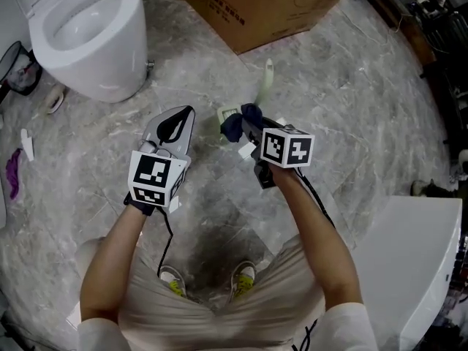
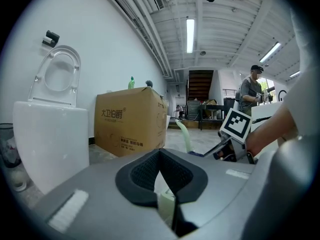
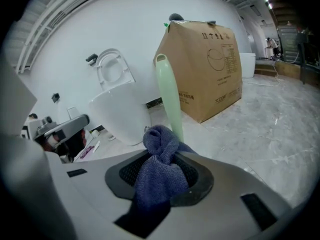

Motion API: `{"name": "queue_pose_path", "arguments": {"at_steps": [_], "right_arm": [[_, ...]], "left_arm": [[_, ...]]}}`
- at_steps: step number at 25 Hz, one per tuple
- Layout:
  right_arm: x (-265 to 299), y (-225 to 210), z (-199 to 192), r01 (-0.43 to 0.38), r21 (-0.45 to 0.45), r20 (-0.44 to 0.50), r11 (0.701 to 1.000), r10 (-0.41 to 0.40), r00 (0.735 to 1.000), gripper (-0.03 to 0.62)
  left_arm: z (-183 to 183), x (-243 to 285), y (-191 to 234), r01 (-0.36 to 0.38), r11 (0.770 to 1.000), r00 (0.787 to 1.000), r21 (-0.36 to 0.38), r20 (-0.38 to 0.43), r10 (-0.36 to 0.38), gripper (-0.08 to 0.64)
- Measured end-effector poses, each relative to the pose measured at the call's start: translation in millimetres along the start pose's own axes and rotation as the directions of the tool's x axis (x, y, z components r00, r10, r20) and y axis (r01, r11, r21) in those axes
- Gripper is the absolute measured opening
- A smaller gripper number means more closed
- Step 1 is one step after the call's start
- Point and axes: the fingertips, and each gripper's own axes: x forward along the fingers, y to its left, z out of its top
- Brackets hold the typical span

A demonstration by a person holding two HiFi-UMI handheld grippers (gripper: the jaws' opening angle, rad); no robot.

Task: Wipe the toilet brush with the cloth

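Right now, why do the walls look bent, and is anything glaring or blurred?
Left gripper view: fisheye bends the wall, corners go black, the ceiling lamp glares. Right gripper view: same bending; the cloth in the right tongs shows its weave sharply. Head view: even light, soft shadow on the floor by the shoes.

Your toilet brush (image 3: pixel 168 91) shows as a slim, pale green handle with a rounded top. It stands nearly upright from the grey marbled floor, straight ahead of you. Its lower end is hidden behind the cloth (image 3: pixel 159 176). The cloth is dark blue terry, bunched and twisted. It is clamped between the jaws of your right gripper (image 1: pixel 252 131), and a knotted wad pokes out past the tips, right against the handle.
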Motion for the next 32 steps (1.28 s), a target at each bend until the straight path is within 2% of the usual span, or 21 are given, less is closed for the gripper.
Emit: {"name": "queue_pose_path", "arguments": {"at_steps": [4, 7, 11, 14, 18, 26, 30, 32], "right_arm": [[-9, -1, -28, -0.032, -0.042, -0.112, 0.999, 0.028, 0.993, 0.118], [-17, -7, -25, -0.036, -0.132, -0.114, 0.991, 0.021, 0.993, 0.118], [-29, -3, -24, -0.085, -0.287, -0.141, 0.954, 0.045, 0.989, 0.118], [-36, -4, -14, -0.096, -0.363, -0.097, 0.927, 0.065, 0.993, 0.118], [-37, -7, -6, -0.099, -0.348, -0.044, 0.932, 0.089, 0.995, 0.118], [-30, -13, 6, -0.06, -0.307, 0.034, 0.95, 0.074, 0.997, 0.118], [-26, -15, 3, -0.065, -0.31, 0.012, 0.948, 0.073, 0.997, 0.118], [-19, -16, 1, -0.072, -0.313, 0.0, 0.947, 0.076, 0.997, 0.118]], "left_arm": [[1, 16, -6, 0.026, 1.0, 0.999, -0.012, 0.019, -0.026, 0.002], [6, 26, -7, 0.039, 0.998, 0.998, -0.039, 0.047, -0.037, 0.002], [4, 36, -8, 0.052, 0.998, 0.998, -0.039, 0.046, -0.05, 0.002], [-4, 43, -8, 0.057, 0.998, 0.998, -0.037, 0.031, -0.056, 0.002], [-12, 47, -13, 0.067, 0.997, 0.998, -0.05, 0.011, -0.066, 0.002], [1, 50, -19, 0.086, 0.995, 0.995, -0.053, 0.046, -0.083, 0.002], [-6, 53, -28, 0.137, 0.99, 0.99, 0.04, 0.021, -0.138, 0.002], [-11, 53, -24, 0.147, 0.987, 0.989, 0.064, 0.007, -0.147, 0.002]]}}
